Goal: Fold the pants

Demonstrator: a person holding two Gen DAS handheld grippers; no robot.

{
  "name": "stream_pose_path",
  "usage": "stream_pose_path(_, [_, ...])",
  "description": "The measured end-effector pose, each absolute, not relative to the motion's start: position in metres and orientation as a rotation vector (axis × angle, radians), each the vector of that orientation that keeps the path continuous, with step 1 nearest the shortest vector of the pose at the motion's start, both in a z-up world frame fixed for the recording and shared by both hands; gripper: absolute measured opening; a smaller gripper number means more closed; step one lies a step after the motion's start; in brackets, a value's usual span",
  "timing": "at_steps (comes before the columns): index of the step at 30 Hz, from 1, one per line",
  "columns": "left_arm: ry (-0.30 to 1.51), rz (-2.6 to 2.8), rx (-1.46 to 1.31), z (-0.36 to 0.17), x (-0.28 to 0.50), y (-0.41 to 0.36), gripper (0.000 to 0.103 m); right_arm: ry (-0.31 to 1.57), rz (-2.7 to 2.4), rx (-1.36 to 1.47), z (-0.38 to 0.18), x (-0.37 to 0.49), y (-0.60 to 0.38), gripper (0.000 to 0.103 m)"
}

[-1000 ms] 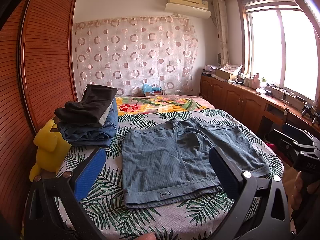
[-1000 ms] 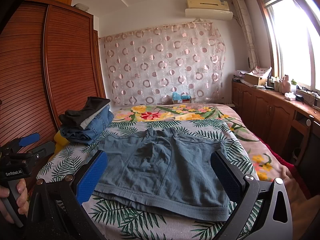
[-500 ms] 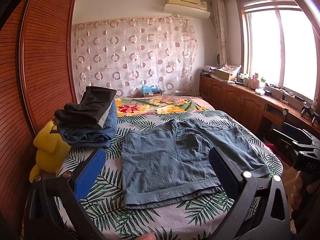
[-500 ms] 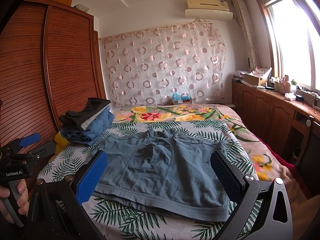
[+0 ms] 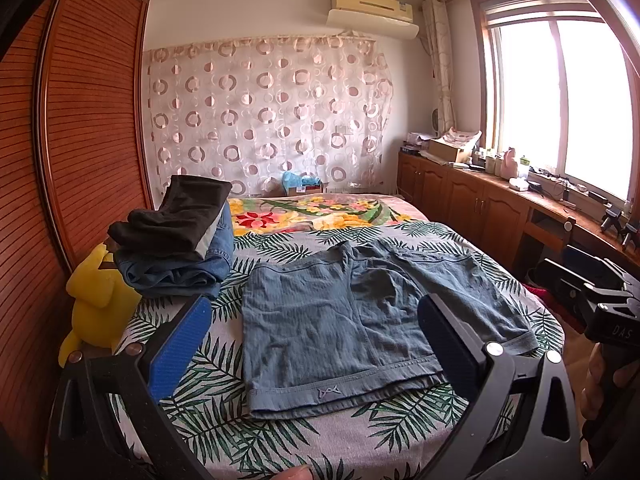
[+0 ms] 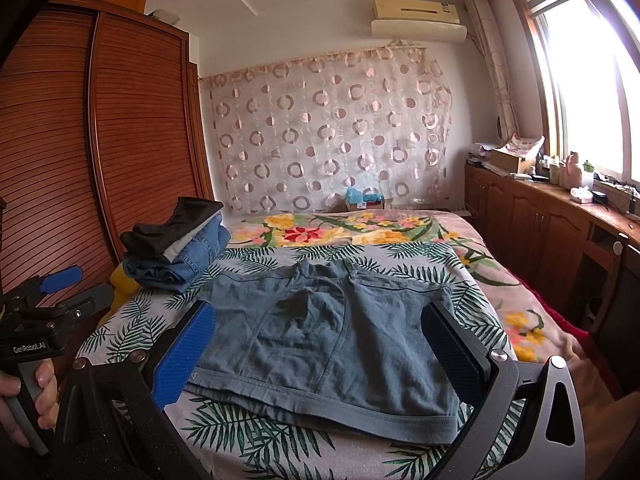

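Two grippers hung over the near edge of the bed [image 5: 224, 432], both with jaws spread wide and holding nothing. Between and beyond them the shorts [image 5: 360, 320] lay flat on the leaf-print cover in the centre of both frames, waistband toward the lower edge, the two legs pointing up toward the curtain. Seen past the left gripper [image 5: 312, 344], the waistband's left corner sat low and just right of the blue pad; past the right gripper [image 6: 320, 348], the band ran across the lower middle, its right corner near the dark pad. Each gripper therefore seemed about equally near its own corner, so a lengthwise fold would probably have started from the band. Cloth looked like soft grey-blue ribbed fabric, lightly rumpled at the crotch, with one leg spreading out to the right. At mid left of both frames a pile [image 5: 176, 240] of folded clothes stood apart from the shorts.
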State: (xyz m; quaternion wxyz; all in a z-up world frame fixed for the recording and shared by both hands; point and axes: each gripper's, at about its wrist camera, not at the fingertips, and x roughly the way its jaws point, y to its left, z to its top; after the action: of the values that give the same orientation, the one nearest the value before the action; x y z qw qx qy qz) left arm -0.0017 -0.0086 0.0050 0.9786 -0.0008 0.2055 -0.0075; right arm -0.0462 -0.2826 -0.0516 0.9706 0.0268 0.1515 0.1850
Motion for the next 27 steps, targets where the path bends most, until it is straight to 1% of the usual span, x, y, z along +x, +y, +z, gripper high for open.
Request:
stream_pose_path(9, [0.441, -0.026, -0.009, -0.001, 0.003, -0.007, 0.103, 0.314, 0.372, 0.051, -0.054, -0.045, -0.283, 0.103])
stream_pose_path(18, [0.531, -0.044, -0.038, -0.030, 0.014, 0.005, 0.103, 0.355, 0.350, 0.043, -0.062, -0.035, -0.289, 0.103])
stream_pose_path(27, [0.576, -0.036, -0.051, -0.051, 0.022, 0.015, 0.103, 0.394, 0.319, 0.034, -0.068, -0.026, -0.298, 0.103])
